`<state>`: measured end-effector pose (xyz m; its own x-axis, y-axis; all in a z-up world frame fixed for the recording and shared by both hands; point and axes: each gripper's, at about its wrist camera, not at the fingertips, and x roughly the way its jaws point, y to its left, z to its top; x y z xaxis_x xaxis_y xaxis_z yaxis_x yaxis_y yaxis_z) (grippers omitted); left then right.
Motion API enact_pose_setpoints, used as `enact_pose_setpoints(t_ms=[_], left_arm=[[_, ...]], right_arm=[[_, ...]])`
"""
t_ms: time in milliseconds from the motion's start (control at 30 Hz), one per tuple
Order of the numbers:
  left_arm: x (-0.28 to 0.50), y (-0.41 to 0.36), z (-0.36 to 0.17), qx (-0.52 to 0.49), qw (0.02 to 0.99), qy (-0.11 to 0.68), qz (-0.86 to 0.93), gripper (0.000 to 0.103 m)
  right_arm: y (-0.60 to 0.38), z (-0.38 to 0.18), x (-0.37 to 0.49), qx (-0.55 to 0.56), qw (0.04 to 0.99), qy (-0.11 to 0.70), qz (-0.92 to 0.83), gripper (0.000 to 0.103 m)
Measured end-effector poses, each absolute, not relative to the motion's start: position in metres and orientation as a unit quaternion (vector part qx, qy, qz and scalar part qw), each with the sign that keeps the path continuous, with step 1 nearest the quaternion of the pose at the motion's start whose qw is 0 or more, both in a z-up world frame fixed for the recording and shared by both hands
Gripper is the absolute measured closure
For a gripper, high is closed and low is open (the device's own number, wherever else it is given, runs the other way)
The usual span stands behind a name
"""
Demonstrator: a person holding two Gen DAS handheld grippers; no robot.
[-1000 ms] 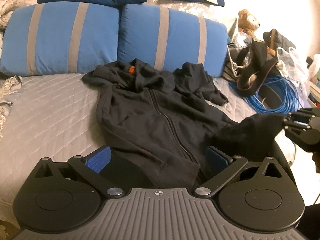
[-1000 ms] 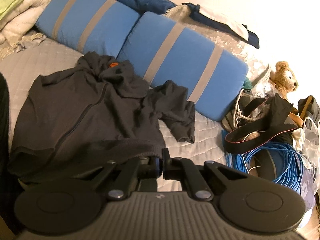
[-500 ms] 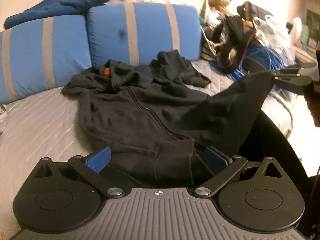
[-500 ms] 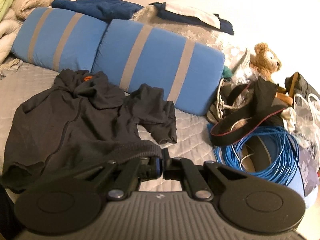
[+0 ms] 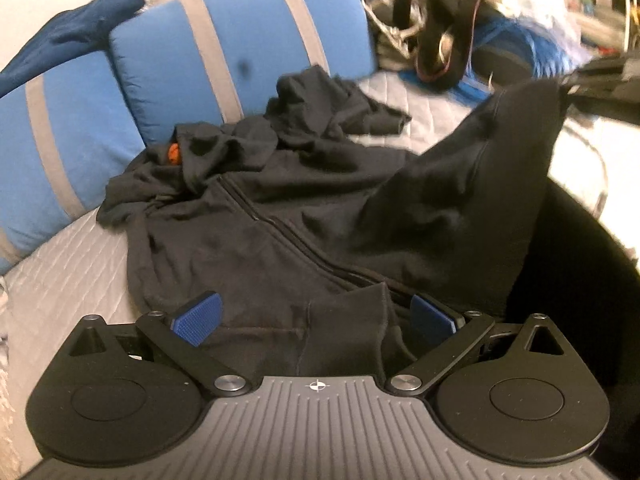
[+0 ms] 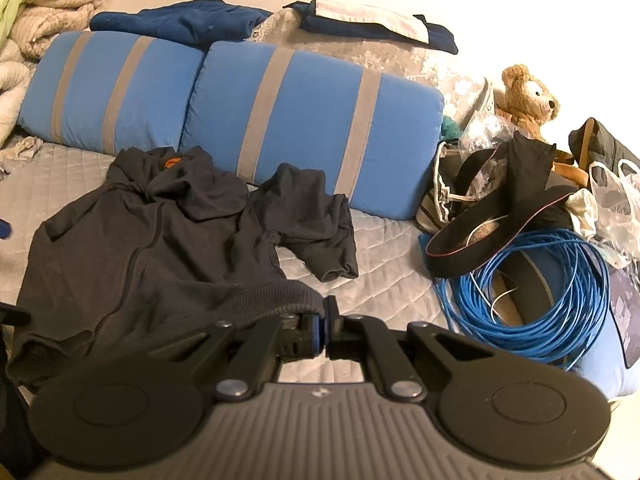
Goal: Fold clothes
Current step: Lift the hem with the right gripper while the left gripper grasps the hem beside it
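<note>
Dark grey hoodie (image 6: 152, 248) lies zipped on the quilted bed (image 6: 384, 280), its hood against the blue striped pillows (image 6: 304, 120). Over its hem, the left gripper (image 5: 316, 314) stands spread wide, holding nothing. Rightward, the right gripper (image 6: 325, 320) is clamped on the ribbed hem corner, lifting it clear of the bed.

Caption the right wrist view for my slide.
Right gripper shut on the hoodie hem, lifting it off the bed.

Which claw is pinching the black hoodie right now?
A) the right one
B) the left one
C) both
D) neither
A: the right gripper is shut on the ribbed hem of the black hoodie, lifting that corner, while the left gripper stands wide open over the cloth with its blue pads apart.
</note>
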<state>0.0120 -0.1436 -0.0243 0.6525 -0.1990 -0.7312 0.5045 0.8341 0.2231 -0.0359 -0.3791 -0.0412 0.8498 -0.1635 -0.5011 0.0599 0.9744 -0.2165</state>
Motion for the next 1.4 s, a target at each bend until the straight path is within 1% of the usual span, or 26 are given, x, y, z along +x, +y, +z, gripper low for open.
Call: enact_pose_setpoints(t_ms=[67,167,333,400,633,733,767,800,867,933,967,1000,1067,1100,1167,1400], left_arm=[[0.021,-0.152,-0.032,0.226,0.877,0.377,-0.196,0.001],[0.030,-0.160,-0.041,0.237,0.866,0.391,-0.201,0.006],[0.043,-0.171,-0.058,0.262,0.850,0.414,-0.196,0.007],[0.046,-0.173,-0.062,0.274,0.844,0.422,-0.185,0.014],[0.045,-0.171,-0.060,0.312,0.849,0.408,-0.127,0.015],[0.047,-0.164,-0.055,0.302,0.852,0.410,-0.122,0.016],[0.049,-0.163,-0.055,0.296,0.852,0.414,-0.123,0.019],[0.050,-0.162,-0.055,0.291,0.851,0.419,-0.124,0.026],[0.055,-0.163,-0.058,0.278,0.845,0.436,-0.133,0.035],[0.060,-0.165,-0.064,0.269,0.839,0.451,-0.144,0.048],[0.060,-0.167,-0.067,0.267,0.836,0.455,-0.149,0.068],[0.059,-0.167,-0.066,0.265,0.838,0.453,-0.151,0.083],[0.055,-0.164,-0.060,0.262,0.845,0.441,-0.150,0.089],[0.053,-0.163,-0.057,0.260,0.849,0.435,-0.149,0.096],[0.050,-0.151,-0.044,0.250,0.863,0.414,-0.144,0.099],[0.030,-0.080,0.004,0.209,0.908,0.353,-0.091,0.100]], right_arm=[[-0.381,-0.042,-0.036,-0.093,0.957,0.268,-0.058,0.100],[-0.384,-0.044,-0.037,-0.085,0.958,0.269,-0.056,0.100],[-0.387,-0.046,-0.037,-0.076,0.958,0.271,-0.053,0.100],[-0.389,-0.047,-0.037,-0.072,0.958,0.271,-0.052,0.100],[-0.392,-0.049,-0.037,-0.069,0.959,0.271,-0.050,0.100],[-0.391,-0.050,-0.037,-0.069,0.959,0.272,-0.050,0.100],[-0.391,-0.050,-0.037,-0.068,0.959,0.272,-0.050,0.100],[-0.391,-0.051,-0.037,-0.068,0.959,0.272,-0.050,0.100],[-0.391,-0.050,-0.037,-0.067,0.959,0.272,-0.050,0.100],[-0.390,-0.050,-0.037,-0.068,0.959,0.272,-0.050,0.100],[-0.389,-0.050,-0.037,-0.069,0.959,0.271,-0.050,0.100],[-0.389,-0.050,-0.038,-0.071,0.959,0.271,-0.050,0.100],[-0.390,-0.050,-0.038,-0.071,0.959,0.271,-0.049,0.100],[-0.391,-0.050,-0.038,-0.071,0.959,0.271,-0.049,0.100],[-0.392,-0.049,-0.039,-0.071,0.959,0.271,-0.045,0.101],[-0.396,-0.047,-0.041,-0.065,0.959,0.270,-0.047,0.101]])
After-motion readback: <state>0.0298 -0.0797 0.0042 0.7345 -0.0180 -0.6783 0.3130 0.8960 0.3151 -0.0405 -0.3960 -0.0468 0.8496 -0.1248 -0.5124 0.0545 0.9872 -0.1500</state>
